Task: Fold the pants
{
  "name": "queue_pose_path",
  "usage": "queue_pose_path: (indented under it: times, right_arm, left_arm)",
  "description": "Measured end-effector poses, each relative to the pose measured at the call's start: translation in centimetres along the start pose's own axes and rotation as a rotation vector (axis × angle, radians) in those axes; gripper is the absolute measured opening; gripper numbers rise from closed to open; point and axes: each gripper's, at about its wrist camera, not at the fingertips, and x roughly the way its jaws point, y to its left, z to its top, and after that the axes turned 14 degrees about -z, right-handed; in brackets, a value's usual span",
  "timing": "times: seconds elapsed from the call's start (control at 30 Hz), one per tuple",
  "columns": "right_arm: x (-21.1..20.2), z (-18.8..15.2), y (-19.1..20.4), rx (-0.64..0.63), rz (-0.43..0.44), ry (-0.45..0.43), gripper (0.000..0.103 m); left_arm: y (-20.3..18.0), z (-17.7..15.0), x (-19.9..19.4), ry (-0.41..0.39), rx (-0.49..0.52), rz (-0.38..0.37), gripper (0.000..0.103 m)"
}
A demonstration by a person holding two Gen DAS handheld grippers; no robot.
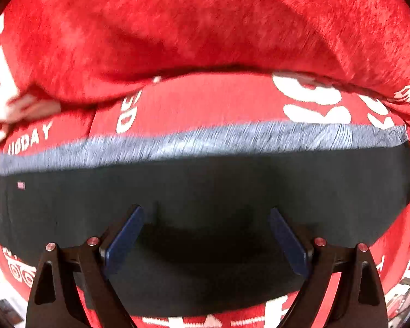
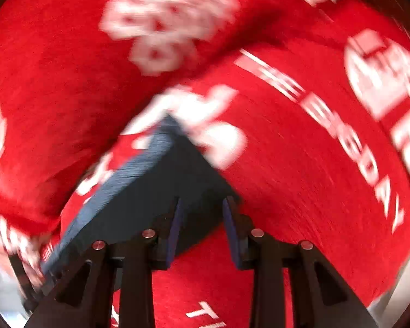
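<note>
Black pants (image 1: 205, 186) with a grey ribbed waistband (image 1: 205, 139) lie flat across a red blanket in the left wrist view. My left gripper (image 1: 206, 218) is wide open just above the black cloth, holding nothing. In the right wrist view the pants (image 2: 155, 180) show as a dark corner with the grey band along its left edge. My right gripper (image 2: 202, 207) is open with a narrower gap, its fingertips over the pants' corner; no cloth is pinched between them. The right view is motion-blurred.
A red blanket with white lettering (image 1: 205, 27) covers the surface and bunches in a thick fold behind the waistband. It fills the right wrist view (image 2: 300, 150) too. A pale floor edge (image 2: 404, 287) shows at the lower right.
</note>
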Motion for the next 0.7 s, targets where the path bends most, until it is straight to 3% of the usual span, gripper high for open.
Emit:
queue_pose_path:
  times: [0.2, 0.3, 0.37, 0.43, 0.57, 0.7]
  right_arm:
    - [5.4, 0.1, 10.1, -0.304, 0.006, 0.025, 0.035]
    - [7.9, 0.1, 12.4, -0.346, -0.042, 0.006, 0.034]
    - [8.6, 1.0, 12.4, -0.357, -0.095, -0.055, 0.034]
    - [9.0, 2.2, 11.8, -0.328, -0.143, -0.058, 0.034]
    - [7.9, 2.6, 10.5, -0.251, -0.109, 0.008, 0.040]
    - [5.5, -0.5, 10.1, -0.161, 0.139, 0.130, 0.048]
  left_arm:
    - [-0.1, 3.3, 3.4, -0.028, -0.039, 0.086, 0.094]
    - [0.9, 4.4, 4.6, -0.044, -0.072, 0.091, 0.103]
    - [1.9, 5.2, 4.7, -0.064, -0.079, 0.092, 0.103]
    - [3.3, 6.2, 4.8, -0.057, -0.106, 0.136, 0.103]
    - [6.2, 6.3, 2.3, -0.077, -0.166, 0.111, 0.103]
    - [9.4, 3.6, -1.3, -0.078, -0.125, 0.142, 0.103]
